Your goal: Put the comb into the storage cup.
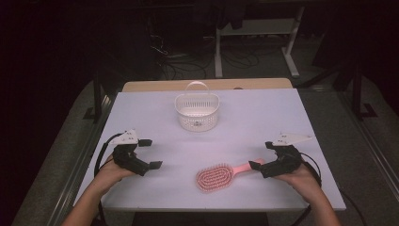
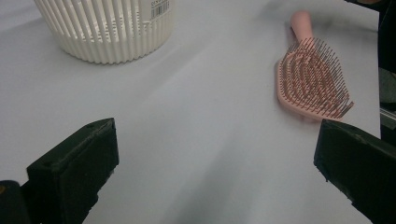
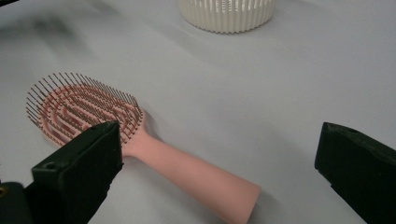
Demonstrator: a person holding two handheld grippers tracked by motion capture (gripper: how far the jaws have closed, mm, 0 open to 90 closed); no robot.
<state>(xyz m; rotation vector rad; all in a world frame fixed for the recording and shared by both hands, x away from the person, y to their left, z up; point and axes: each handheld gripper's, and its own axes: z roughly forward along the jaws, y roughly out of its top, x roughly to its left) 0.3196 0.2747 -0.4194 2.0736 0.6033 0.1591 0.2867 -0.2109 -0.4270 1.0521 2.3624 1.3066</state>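
Observation:
A pink hairbrush [image 1: 220, 175] lies bristles-up on the white table [image 1: 244, 117], near the front edge, its handle pointing right. My right gripper [image 1: 262, 154] is open just beyond the handle's end, touching nothing. In the right gripper view the pink hairbrush [image 3: 187, 170] runs across between the wide-apart jaws, closer to the left one. My left gripper [image 1: 149, 153] is open at the front left, empty. The left gripper view has the hairbrush [image 2: 312, 79] ahead to the right. A white slatted basket [image 1: 196, 111] with a handle stands in the middle rear.
The white basket [image 2: 105, 28] stands ahead and to the left in the left gripper view, and the basket [image 3: 227, 13] sits far ahead in the right gripper view. A wooden board edge [image 1: 207, 84] runs behind the table. Dark floor, cables and desk legs [image 1: 291, 42] lie beyond.

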